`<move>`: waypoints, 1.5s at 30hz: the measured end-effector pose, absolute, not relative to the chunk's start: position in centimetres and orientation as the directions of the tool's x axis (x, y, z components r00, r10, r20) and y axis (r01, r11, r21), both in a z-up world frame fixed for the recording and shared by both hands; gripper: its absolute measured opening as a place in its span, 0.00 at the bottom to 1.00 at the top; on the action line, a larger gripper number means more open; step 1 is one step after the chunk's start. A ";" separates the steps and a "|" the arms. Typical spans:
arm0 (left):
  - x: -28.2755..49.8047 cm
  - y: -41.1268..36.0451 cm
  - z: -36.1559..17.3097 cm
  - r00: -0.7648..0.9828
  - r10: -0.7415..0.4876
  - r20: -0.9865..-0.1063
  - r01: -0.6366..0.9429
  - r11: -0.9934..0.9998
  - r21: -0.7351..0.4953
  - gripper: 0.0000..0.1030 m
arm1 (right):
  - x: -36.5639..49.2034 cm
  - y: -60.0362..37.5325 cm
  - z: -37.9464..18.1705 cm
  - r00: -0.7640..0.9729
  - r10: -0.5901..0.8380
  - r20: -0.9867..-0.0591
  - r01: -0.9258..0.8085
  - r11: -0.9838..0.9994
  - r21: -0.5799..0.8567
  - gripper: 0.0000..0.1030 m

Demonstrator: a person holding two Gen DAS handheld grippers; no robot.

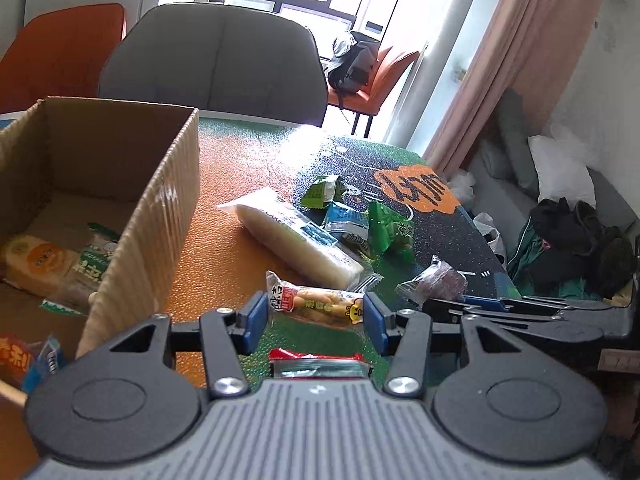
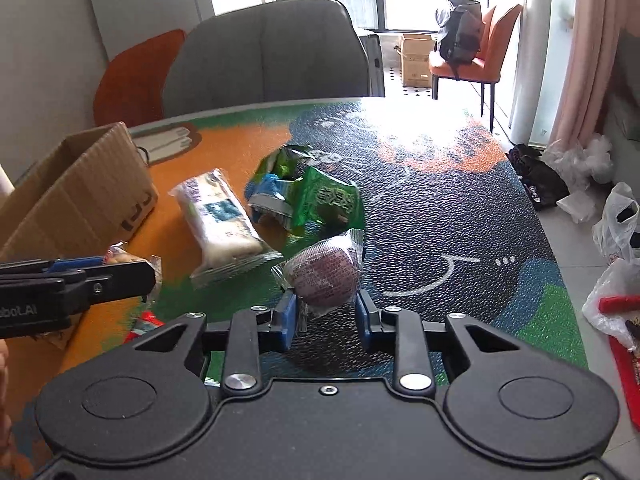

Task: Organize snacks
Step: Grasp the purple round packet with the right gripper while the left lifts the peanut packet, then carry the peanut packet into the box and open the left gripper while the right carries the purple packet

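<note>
My left gripper (image 1: 316, 314) is shut on a clear packet of twisted breadsticks (image 1: 320, 304), held off the table just right of the cardboard box (image 1: 160, 216). My right gripper (image 2: 325, 313) is shut on a wrapped purple round bun (image 2: 326, 276), its blue pads pressing the wrapper's sides. The box holds a yellow packet (image 1: 36, 264) and a green-and-white one (image 1: 86, 268). A long white cake packet (image 1: 296, 236) lies on the table, with green packets (image 1: 390, 232) and a blue packet (image 1: 346, 224) beyond it. Beneath my left gripper lies a red packet (image 1: 316, 362).
A grey chair (image 1: 216, 60) and an orange chair (image 1: 60, 48) stand behind the table. The patterned tabletop (image 2: 440, 208) ends at the right, where plastic bags (image 2: 616, 220) and dark clothes (image 2: 536, 176) lie on the floor.
</note>
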State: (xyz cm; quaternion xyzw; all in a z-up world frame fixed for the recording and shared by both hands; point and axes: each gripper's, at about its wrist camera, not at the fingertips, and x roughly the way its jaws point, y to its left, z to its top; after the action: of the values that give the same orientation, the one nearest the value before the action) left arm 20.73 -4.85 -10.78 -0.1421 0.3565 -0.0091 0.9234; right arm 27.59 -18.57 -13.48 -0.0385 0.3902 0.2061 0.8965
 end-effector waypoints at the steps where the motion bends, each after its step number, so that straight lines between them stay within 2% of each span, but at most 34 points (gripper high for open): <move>1: 20.5 -4.8 -10.6 0.748 -0.120 -0.653 -0.082 0.959 -0.270 0.49 | 27.4 -18.6 -13.3 0.614 0.344 -0.710 -0.398 0.912 0.098 0.28; 14: 18.5 -4.2 -7.1 0.805 -0.118 -0.581 -0.056 0.960 -0.273 0.49 | 25.3 -18.0 -9.4 0.676 0.394 -0.623 -0.416 0.902 0.120 0.26; 33: 15.4 -0.1 -2.5 0.863 -0.030 -0.504 -0.115 0.960 -0.255 0.49 | 24.0 -13.3 -5.9 0.668 0.512 -0.540 -0.516 0.841 0.159 0.26; 45: 13.6 4.9 -2.4 0.864 0.037 -0.502 -0.197 0.942 -0.270 0.49 | 23.4 -8.8 -5.1 0.647 0.558 -0.520 -0.570 0.807 0.157 0.26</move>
State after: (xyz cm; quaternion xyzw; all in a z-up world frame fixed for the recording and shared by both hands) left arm 13.60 4.89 -2.41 -0.1583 0.2533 0.0613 0.9524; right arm 23.41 -8.80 -5.12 -0.0104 0.2829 0.3108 0.9073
